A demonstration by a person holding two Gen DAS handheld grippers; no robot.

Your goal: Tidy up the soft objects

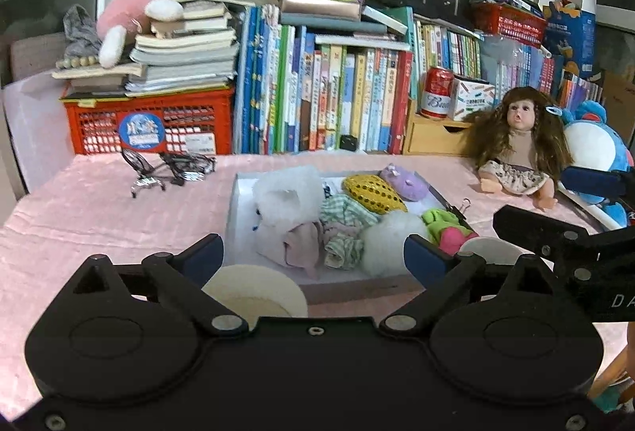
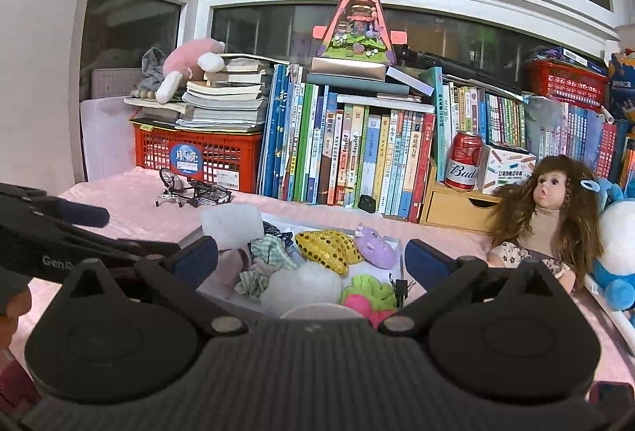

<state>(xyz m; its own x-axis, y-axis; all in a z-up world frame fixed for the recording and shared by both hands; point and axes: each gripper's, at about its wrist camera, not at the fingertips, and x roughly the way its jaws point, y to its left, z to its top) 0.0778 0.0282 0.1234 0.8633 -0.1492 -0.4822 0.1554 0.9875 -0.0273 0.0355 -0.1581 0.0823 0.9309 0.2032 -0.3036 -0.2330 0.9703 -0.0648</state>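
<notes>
Left gripper (image 1: 313,256) nearest the lens, jaws spread wide, nothing pinched between the blue pads; it hangs over the near edge of a shallow white tray (image 1: 234,216) on the pink tablecloth (image 1: 99,216). Right gripper (image 2: 311,260) likewise wide apart and empty, hovering over the same tray from its right side; its fingers enter the left view at the right edge. A pale round roll (image 1: 254,292) sits just under the left gripper's left finger, on the cloth in front of the tray. Soft objects are gathered in the tray: white fluffy ball (image 1: 391,244) at the near edge, green-and-pink fuzzy piece (image 1: 444,226) beside it at the right, green checked cloth (image 1: 341,228) in the middle, pale pink cloth (image 1: 297,246) to its left, white bubble-wrap-like wad (image 1: 287,193) at the far left. Further in, yellow sequinned pouch (image 1: 373,193) touching a small purple plush (image 1: 405,183) at the far right corner. A binder clip (image 1: 462,206) rests at the tray's right rim. Beyond the tray, left: small metal bicycle model (image 1: 170,169) on the cloth. Right: doll (image 1: 516,141) with long brown hair seated on the cloth, blue-and-white plush (image 1: 595,149) just behind it. Back row: red crate (image 1: 147,121) with stacked books and pink plush (image 1: 127,14) on top, row of upright books (image 1: 317,101), red can (image 1: 436,93) on a small wooden drawer box (image 1: 432,137), window behind.
</notes>
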